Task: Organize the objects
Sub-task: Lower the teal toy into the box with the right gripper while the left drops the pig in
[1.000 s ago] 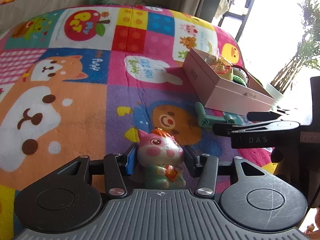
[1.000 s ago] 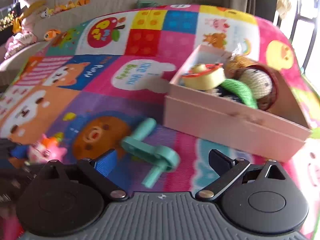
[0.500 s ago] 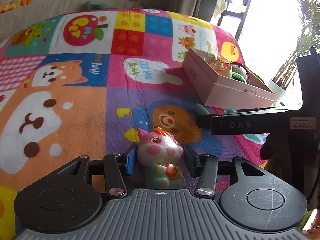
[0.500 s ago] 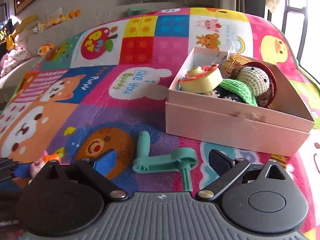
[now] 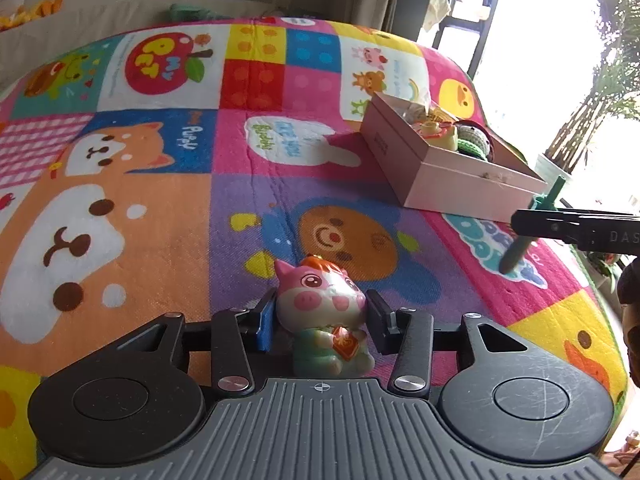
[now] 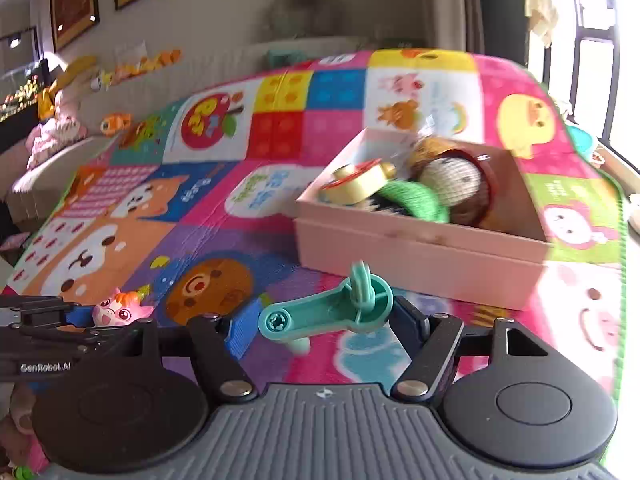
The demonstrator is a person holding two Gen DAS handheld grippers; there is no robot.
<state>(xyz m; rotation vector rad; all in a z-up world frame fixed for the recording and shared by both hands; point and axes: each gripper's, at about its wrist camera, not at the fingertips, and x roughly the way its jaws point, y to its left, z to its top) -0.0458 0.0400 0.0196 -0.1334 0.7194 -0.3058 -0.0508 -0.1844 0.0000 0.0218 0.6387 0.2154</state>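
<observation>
My left gripper (image 5: 322, 314) is shut on a pink and green pig figurine (image 5: 326, 316), which stands upright between the fingers just over the mat. The figurine also shows in the right wrist view (image 6: 120, 310). My right gripper (image 6: 320, 322) is shut on a teal plastic crank handle (image 6: 328, 308) and holds it lifted above the mat, in front of the pink box (image 6: 420, 256). In the left wrist view the crank (image 5: 528, 226) hangs from the right gripper near the pink box (image 5: 452, 178). The box holds a yellow toy (image 6: 360, 180), green knitwear and a crocheted doll (image 6: 456, 180).
A colourful patchwork play mat (image 5: 160, 208) covers the surface. A beige sofa with small toys (image 6: 120, 72) runs along the back. A window and potted plant (image 5: 600, 80) are at the right, past the mat edge.
My right gripper closed on the teal crank and lifted it off the mat toward the box. My left gripper stayed shut on the pig figurine and barely moved.
</observation>
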